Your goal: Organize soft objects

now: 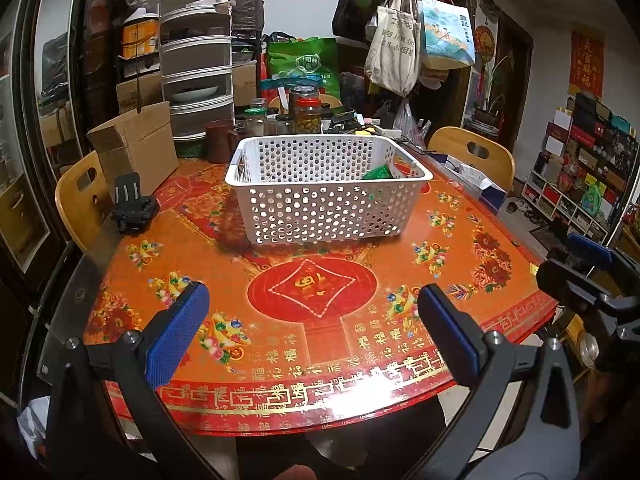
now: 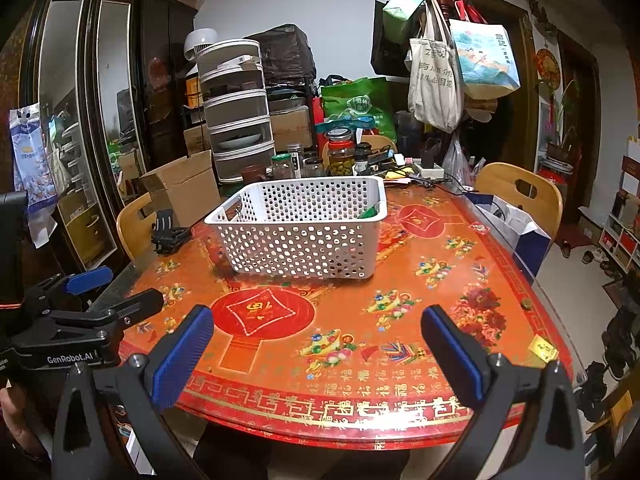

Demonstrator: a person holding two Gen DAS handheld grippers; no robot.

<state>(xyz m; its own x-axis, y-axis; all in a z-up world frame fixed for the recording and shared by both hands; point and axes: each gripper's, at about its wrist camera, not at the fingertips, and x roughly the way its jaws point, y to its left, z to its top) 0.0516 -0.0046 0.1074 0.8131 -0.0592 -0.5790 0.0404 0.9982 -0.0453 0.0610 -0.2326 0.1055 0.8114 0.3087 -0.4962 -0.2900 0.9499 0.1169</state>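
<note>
On the far half of the table (image 1: 460, 280), past the red medallion, sits the white perforated basket (image 1: 320, 208). A green soft item (image 1: 378, 173) lies inside it, against the right wall toward the far corner; through the holes in the right wrist view only a green sliver (image 2: 369, 212) shows. What else the basket holds cannot be told: its floor is mostly hidden by the near wall.

Left gripper (image 1: 314, 328): jaws wide, blue pads well apart, nothing between them, hovering over the near edge of the table. Right gripper (image 2: 318, 344): same, wide and empty, just right of the left one, also over the near edge.

Bare tablecloth between grippers and basket; no loose soft object visible there. A black clip-like mount (image 1: 132, 208) rests near the left edge, beside a cardboard box (image 1: 136, 148); jars (image 1: 307, 116) crowd the far side behind the basket. None of these looks soft.

Judgement: at least one item is stowed, and with both tools empty and no soft thing left out in view, the task looks at or near its end. Anything remaining would lie outside both views.
</note>
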